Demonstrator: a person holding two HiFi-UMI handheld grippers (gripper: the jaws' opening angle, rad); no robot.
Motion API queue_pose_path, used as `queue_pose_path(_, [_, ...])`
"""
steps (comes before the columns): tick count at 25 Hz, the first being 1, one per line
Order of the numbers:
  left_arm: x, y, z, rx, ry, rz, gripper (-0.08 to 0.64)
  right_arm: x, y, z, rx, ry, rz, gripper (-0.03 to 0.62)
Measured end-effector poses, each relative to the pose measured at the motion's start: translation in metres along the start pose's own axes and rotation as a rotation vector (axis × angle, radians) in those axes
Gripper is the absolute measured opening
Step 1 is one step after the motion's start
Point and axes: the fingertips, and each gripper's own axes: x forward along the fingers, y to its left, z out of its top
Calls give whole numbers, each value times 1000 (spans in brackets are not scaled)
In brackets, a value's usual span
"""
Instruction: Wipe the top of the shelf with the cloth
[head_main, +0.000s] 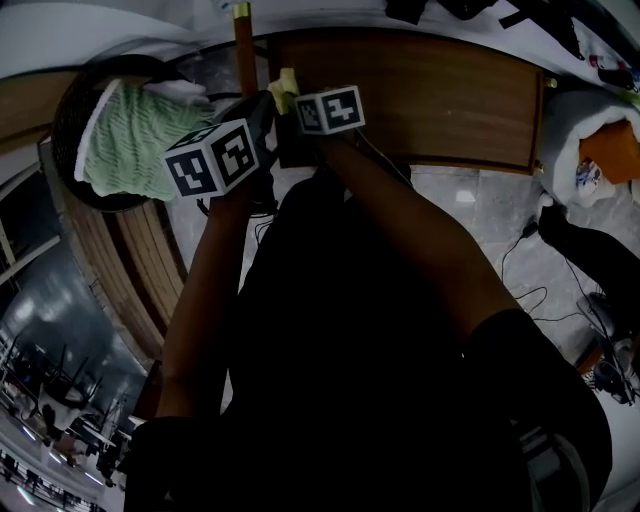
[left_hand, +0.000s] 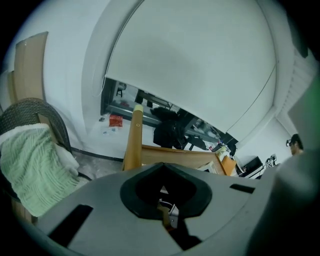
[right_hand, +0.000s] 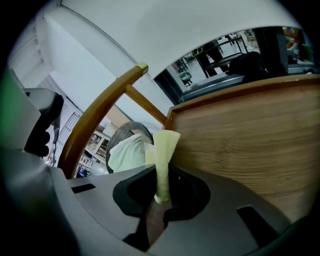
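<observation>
Right gripper pinches cloth, plain only in its own view; left gripper closed

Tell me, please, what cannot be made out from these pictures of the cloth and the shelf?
- Cloth: the right gripper view shows only a narrow strip; the right gripper body hides the rest.
- Whether the cloth touches the shelf: head view, hidden behind the right gripper and the person's forearms.
- Basket contents: head view, covered by the green knit.
</observation>
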Motion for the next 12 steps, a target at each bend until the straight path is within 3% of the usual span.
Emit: queue_pose_path(12, [34,-22,-23,2,60,6,11,-22,-36,-2,-47,28,-74,48])
